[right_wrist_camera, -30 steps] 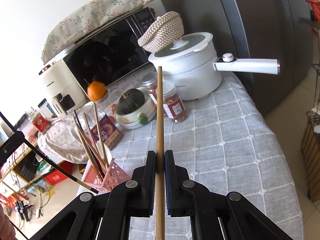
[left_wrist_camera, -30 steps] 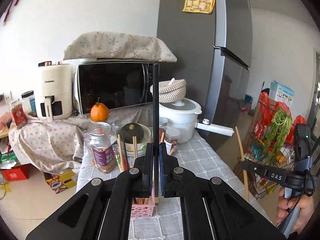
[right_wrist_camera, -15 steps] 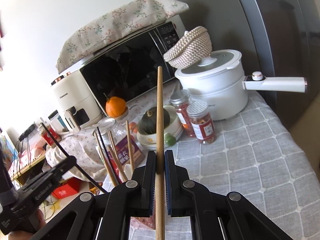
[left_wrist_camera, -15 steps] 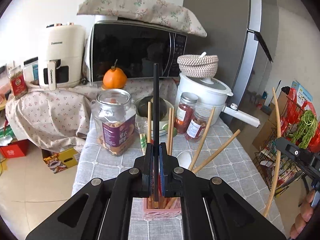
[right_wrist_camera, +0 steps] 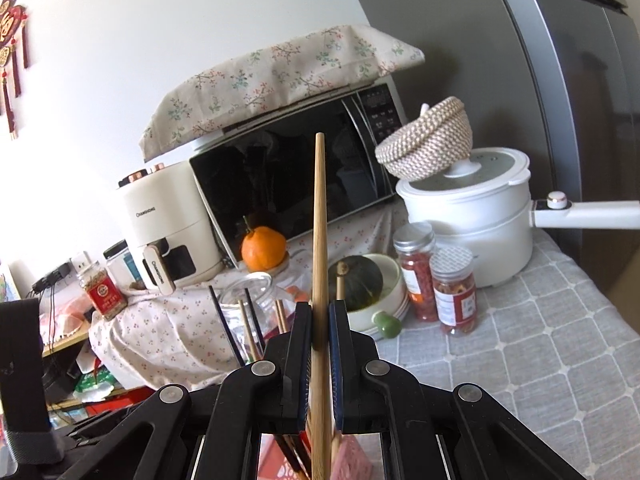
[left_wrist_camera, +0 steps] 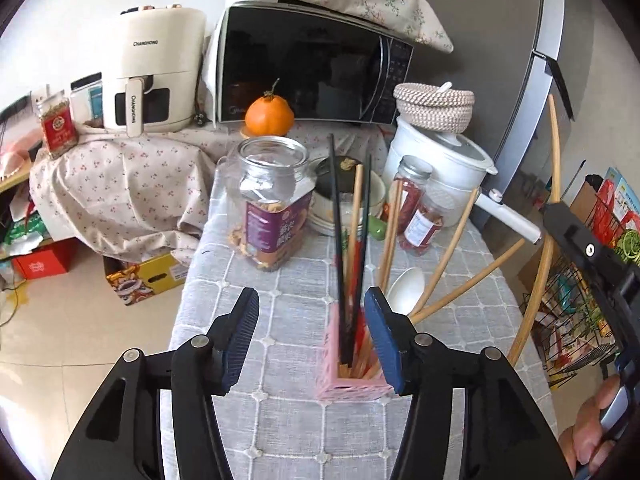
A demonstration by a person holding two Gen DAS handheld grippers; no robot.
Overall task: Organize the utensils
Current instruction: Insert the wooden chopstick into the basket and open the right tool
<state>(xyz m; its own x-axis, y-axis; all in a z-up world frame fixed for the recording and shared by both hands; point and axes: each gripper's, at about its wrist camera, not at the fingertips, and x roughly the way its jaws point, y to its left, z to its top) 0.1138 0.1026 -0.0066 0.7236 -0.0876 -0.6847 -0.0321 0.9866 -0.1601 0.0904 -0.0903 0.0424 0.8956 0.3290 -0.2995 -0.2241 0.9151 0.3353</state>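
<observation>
Directly below the left hand-held gripper (left_wrist_camera: 312,332), jaws opening and nothing between the pads, the pink holder (left_wrist_camera: 352,384) stands on the surface with chopsticks upright. Right hand-held gripper (right_wrist_camera: 319,332) pinches a wooden chopstick (right_wrist_camera: 320,220), long axis toward 12 o'clock; holder sits at its 6 o'clock, mostly hidden behind the jaws.

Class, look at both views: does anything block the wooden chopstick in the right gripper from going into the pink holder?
Nothing visible blocks the wooden chopstick. The pink holder already holds several chopsticks, and the left gripper, opening, hovers beside it.
</observation>
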